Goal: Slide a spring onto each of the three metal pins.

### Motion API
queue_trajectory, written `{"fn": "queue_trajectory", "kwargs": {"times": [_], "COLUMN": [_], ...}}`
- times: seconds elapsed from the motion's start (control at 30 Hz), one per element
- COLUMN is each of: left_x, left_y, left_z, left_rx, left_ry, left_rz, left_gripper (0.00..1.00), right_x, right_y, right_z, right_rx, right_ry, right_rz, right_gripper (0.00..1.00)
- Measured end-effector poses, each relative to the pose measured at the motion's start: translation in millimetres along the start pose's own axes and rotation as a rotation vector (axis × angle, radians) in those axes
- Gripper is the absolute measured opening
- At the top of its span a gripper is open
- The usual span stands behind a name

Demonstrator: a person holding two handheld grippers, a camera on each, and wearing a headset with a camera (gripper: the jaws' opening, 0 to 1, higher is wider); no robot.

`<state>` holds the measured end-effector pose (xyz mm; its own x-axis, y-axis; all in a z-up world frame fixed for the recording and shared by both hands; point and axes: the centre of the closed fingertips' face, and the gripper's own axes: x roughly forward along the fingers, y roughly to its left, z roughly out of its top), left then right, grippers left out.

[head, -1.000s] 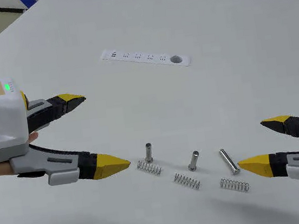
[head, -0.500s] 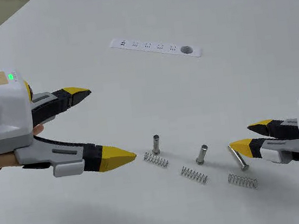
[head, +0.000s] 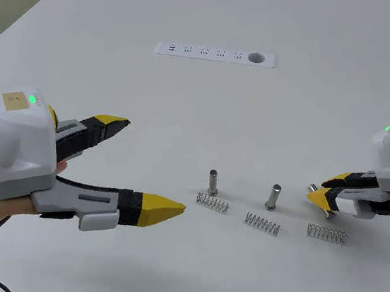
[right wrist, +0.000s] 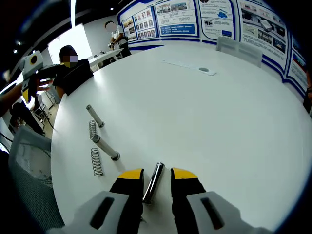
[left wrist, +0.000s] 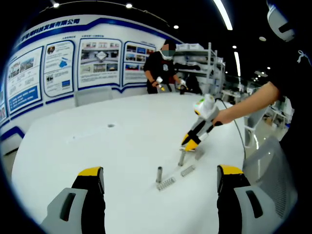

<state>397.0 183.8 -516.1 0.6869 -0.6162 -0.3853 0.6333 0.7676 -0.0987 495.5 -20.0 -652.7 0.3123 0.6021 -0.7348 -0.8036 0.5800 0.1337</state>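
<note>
The right gripper (head: 320, 194) has moved over the lying pin (right wrist: 155, 178), jaws flanking it, grip unclear.

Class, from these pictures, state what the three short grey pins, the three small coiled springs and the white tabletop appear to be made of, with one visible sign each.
Short grey pins: likely polished metal, perhaps steel; bright highlights along the shafts. Small coiled springs: thin silvery wire, probably steel. White tabletop: smooth, matte, perhaps laminate; soft shadows, no sharp reflections.

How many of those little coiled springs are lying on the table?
3. One small coiled metal spring lies by the left upright metal pin, one by the middle pin, one nearest the right gripper.
</note>
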Motion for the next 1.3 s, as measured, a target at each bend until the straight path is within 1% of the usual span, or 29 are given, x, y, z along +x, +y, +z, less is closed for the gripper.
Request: {"fn": "queue_trajectory", "kwargs": {"times": [0.07, 0.17, 0.23, 0.27, 0.3, 0.33, 0.37, 0.4, 0.43, 0.47, 0.53, 0.6, 0.67, 0.7, 0.73, 0.77, 0.8, 0.87, 0.9, 0.93, 0.97, 1.03, 1.07, 1.1, 1.17, 1.23, 1.3], "left_x": [0.4, 0.8, 0.7, 0.5, -0.1, -0.6, -1.3, -2.2, -2.8, -3.5, -4.3, -5.3, -6.7, -7.3, -8.3, -8.9, -9.7, -10.5, -10.6, -10.6, -10.5, -10.0, -9.7, -9.7, -9.8, -10.4, -10.6], "left_y": [0.7, 1.9, 2.9, 3.4, 4.5, 5.5, 6.7, 8.3, 9.3, 10.5, 11.2, 10.2, 7.6, 6.7, 5.7, 5.6, 6.1, 7.2, 7.5, 7.5, 7.1, 5.9, 5.0, 4.0, 1.3, 0.7, 0.1], "left_z": [1.1, 0.8, 2.5, 3.1, 3.5, 3.5, 3.3, 1.8, 0.5, -1.4, -3.9, -5.7, -6.5, -6.7, -6.7, -6.6, -6.2, -5.3, -4.6, -4.2, -3.3, -1.5, 0.0, 1.1, 6.1, 6.1, 4.6], "left_rx": [-0.005, 0.004, 0.008, 0.007, 0.008, 0.009, 0.01, 0.009, 0.008, 0.009, 0.006, 0.004, 0.006, 0.008, 0.012, 0.013, 0.014, 0.013, 0.009, 0.008, 0.01, 0.017, 0.016, 0.015, 0.004, 0.01, 0.017], "left_ry": [-0.007, 0.001, -0.005, -0.008, -0.011, -0.012, -0.013, -0.011, -0.009, -0.009, -0.006, -0.005, -0.002, 0.0, 0.003, 0.004, 0.004, 0.001, -0.004, -0.005, -0.006, -0.011, -0.015, -0.02, -0.047, -0.046, -0.04], "left_rz": [-0.002, -0.004, -0.005, -0.005, -0.003, -0.001, 0.002, 0.005, 0.007, 0.013, 0.019, 0.021, 0.018, 0.016, 0.014, 0.014, 0.017, 0.022, 0.025, 0.026, 0.029, 0.03, 0.03, 0.029, 0.022, 0.025, 0.028], "left_gripper": [0.98, 0.98, 0.98, 0.98, 0.98, 0.98, 0.98, 0.98, 0.98, 0.98, 0.98, 0.97, 0.97, 0.97, 0.97, 0.97, 0.97, 0.97, 0.97, 0.97, 0.97, 0.97, 0.97, 0.97, 0.97, 0.97, 0.97], "right_x": [1.0, 6.0, 9.9, 10.9, 11.5, 14.0, 13.7, 14.6, 13.7, 14.0, 15.2, 15.9, 16.5, 16.5, 16.6, 13.8, 13.7, 12.7, 12.3, 12.1, 11.9, 11.8, 11.4, 11.1, 10.1, 9.0, 6.3], "right_y": [-4.8, -2.1, 1.6, 1.2, -2.1, -2.1, -3.0, -3.7, -3.8, -3.4, -6.1, -8.0, -10.0, -10.5, -9.7, -8.2, -4.2, -3.4, -2.8, -3.0, -2.8, -2.2, -3.4, -3.8, -1.2, 2.9, 4.1], "right_z": [2.1, 2.4, 2.5, 0.7, -6.0, 6.7, -0.7, -1.3, -2.4, -1.9, -3.6, -5.3, -4.8, -4.7, -5.1, -3.5, -4.1, -4.7, -4.4, -4.2, -4.2, -4.6, -4.2, -4.4, -4.5, -4.3, -1.6], "right_rx": [0.0, 0.026, 0.013, -0.01, -0.076, -0.187, -0.154, -0.113, -0.094, -0.099, -0.08, -0.029, -0.007, 0.0, 0.021, 0.009, 0.007, 0.037, 0.064, 0.065, 0.083, 0.087, 0.112, 0.12, 0.132, 0.135, 0.13], "right_ry": [-0.011, -0.003, 0.007, 0.024, 0.077, 0.032, 0.07, 0.081, 0.091, 0.094, 0.105, 0.123, 0.13, 0.131, 0.134, 0.129, 0.132, 0.143, 0.15, 0.155, 0.157, 0.154, 0.14, 0.136, 0.12, 0.107, 0.083], "right_rz": [-0.029, -0.028, -0.028, -0.038, -0.062, -0.066, -0.076, -0.082, -0.091, -0.09, -0.098, -0.109, -0.127, -0.134, -0.135, -0.153, -0.153, -0.151, -0.137, -0.131, -0.123, -0.112, -0.111, -0.109, -0.105, -0.094, -0.098], "right_gripper": [0.22, 0.19, 0.19, 0.19, 0.19, 0.17, 0.16, 0.16, 0.15, 0.15, 0.14, 0.14, 0.13, 0.1, 0.1, 0.09, 0.09, 0.08, 0.07, 0.07, 0.07, 0.07, 0.07, 0.07, 0.07, 0.07, 0.07]}}
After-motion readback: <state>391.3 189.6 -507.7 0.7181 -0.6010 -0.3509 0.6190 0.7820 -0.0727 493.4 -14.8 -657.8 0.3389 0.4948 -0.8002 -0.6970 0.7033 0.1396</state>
